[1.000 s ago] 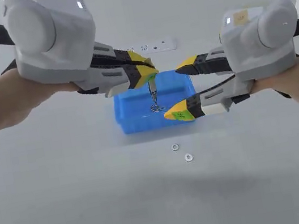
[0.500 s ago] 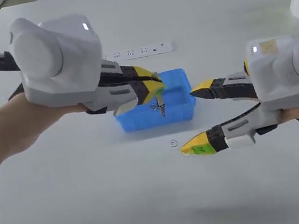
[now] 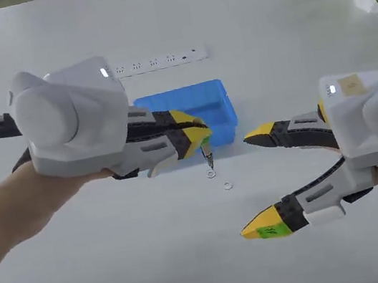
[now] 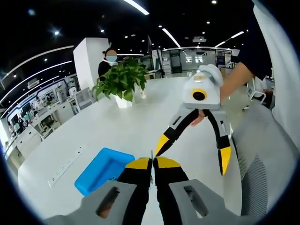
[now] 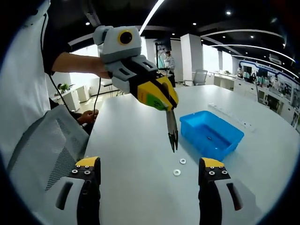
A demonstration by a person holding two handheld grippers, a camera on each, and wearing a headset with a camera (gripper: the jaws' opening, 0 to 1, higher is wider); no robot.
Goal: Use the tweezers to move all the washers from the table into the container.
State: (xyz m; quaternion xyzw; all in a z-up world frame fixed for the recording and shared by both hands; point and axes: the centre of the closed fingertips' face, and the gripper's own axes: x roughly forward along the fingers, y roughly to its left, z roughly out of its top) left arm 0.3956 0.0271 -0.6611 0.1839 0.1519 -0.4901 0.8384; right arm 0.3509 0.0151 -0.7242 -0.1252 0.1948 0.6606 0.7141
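In the head view, the left gripper [image 3: 201, 137] sits left of centre, its yellow-tipped jaws pressed together on thin metal tweezers [image 3: 207, 156] that point down at the white table [image 3: 123, 269]. A small silver ring washer [image 3: 211, 174] lies at centre frame right under the tweezers' tips; I cannot tell if they touch. A second washer [image 3: 228, 186] lies just to its lower right. The blue rectangular plastic container [image 3: 204, 102] sits just above both. At lower right, the right gripper [image 3: 254, 183] has its jaws spread wide, holding nothing. A white power strip [image 3: 154, 63] lies above the container.
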